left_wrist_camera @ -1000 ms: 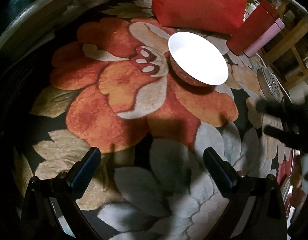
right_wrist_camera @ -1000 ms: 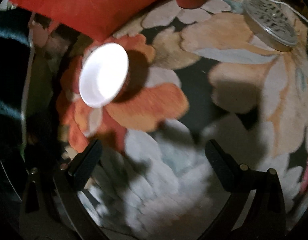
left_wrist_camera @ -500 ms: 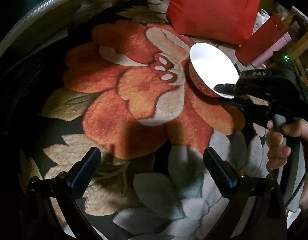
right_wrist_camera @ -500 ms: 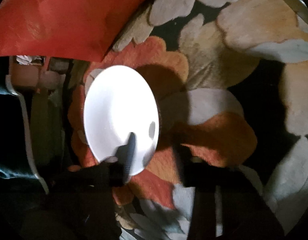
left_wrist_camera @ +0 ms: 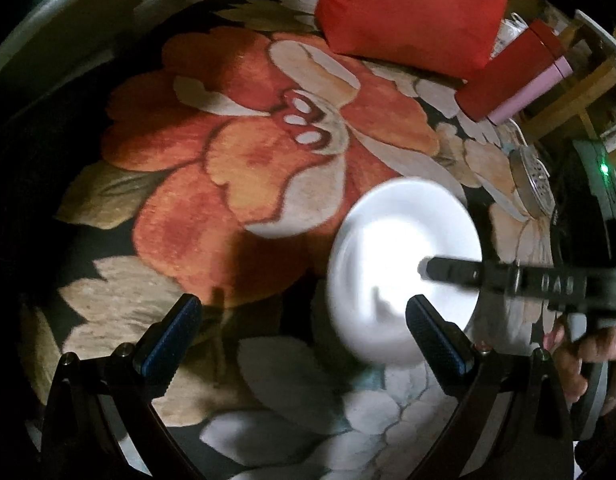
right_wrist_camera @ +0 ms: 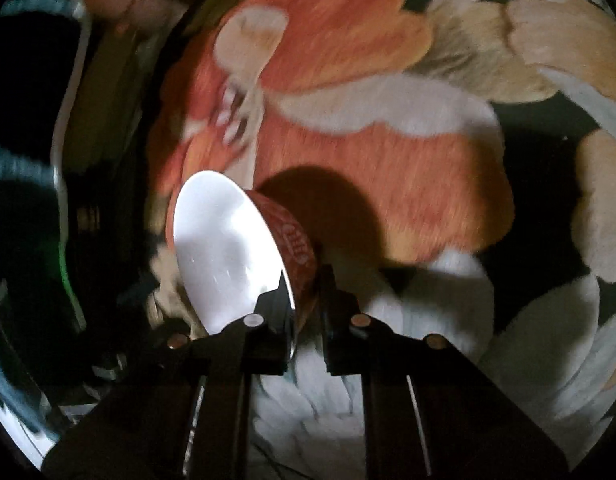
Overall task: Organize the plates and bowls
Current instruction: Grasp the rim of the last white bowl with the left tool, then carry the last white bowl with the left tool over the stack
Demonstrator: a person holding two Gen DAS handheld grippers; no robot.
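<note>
- Left wrist view: my left tool [left_wrist_camera: 300, 316] hangs with its two blue-padded fingers spread wide and nothing between them.
- Below it lies the bench [left_wrist_camera: 236, 184], covered in a dark cloth with big orange and cream flowers.
- The bowl [left_wrist_camera: 403, 268] sits just ahead of my left tool's right-hand finger, which overlaps its near edge in the picture; I cannot tell whether they touch. From here I see only its glossy white inside, washed out by glare and a little blurred.
- My right tool [left_wrist_camera: 427, 270] reaches in from the right, one dark finger lying over the bowl's white inside, with a hand [left_wrist_camera: 587, 356] on its grip at the edge of the frame.
- Far ahead of my left tool stands a red bag [left_wrist_camera: 411, 8], with a red box [left_wrist_camera: 507, 72] and a pink one [left_wrist_camera: 527, 92] to its right, and a perforated metal lid [left_wrist_camera: 533, 184] nearer.
- Right wrist view: my right tool [right_wrist_camera: 304, 284] has just been closing and is now clamped on the bowl [right_wrist_camera: 228, 252], the rim pinched between the fingers, one inside and one outside.
- The bowl is tipped on edge to the tool's left, white inside facing left, its outer wall red with pale lettering. Its shadow falls on the cloth just ahead of the tool.
</note>
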